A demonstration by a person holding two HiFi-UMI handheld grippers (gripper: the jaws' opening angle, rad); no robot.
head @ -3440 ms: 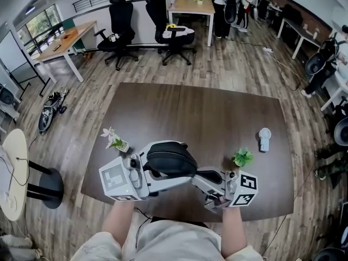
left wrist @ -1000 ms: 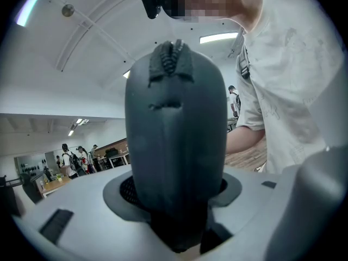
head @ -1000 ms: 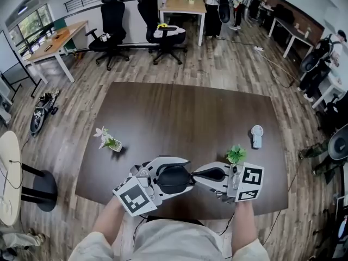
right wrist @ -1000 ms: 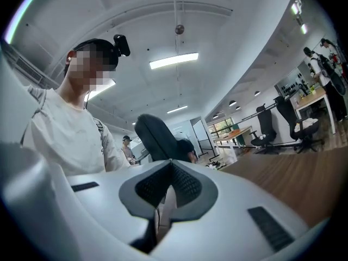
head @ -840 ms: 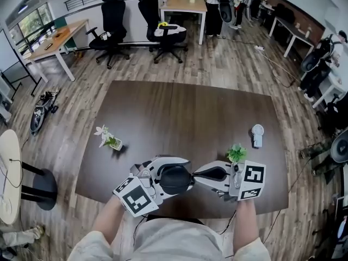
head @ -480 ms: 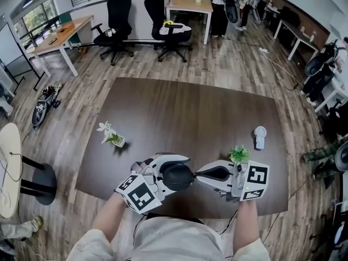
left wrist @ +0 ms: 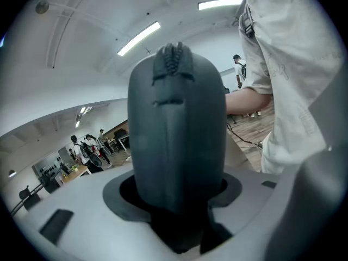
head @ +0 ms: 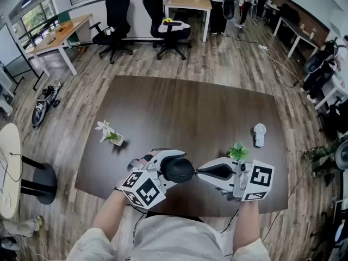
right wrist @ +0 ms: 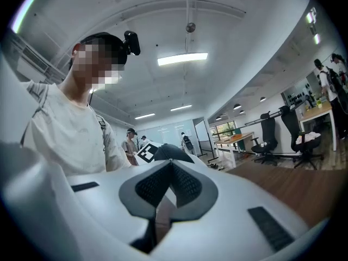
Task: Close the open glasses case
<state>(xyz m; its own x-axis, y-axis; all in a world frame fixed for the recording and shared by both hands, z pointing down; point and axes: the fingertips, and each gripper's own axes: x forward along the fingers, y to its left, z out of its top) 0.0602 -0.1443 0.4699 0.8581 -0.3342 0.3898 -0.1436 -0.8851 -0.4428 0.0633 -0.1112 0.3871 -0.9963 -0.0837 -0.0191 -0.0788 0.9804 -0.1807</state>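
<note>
The person is holding the dark glasses case point(head: 179, 171) clamped in the left gripper's point(head: 162, 167) wide-set jaws over the table's point(head: 190, 113) near edge, the empty right gripper point(head: 200, 173) pinched together beside it, probably needing to grab the zip next

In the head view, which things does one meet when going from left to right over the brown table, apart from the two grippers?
white flower pot → glasses case → green plant → small fan
</note>
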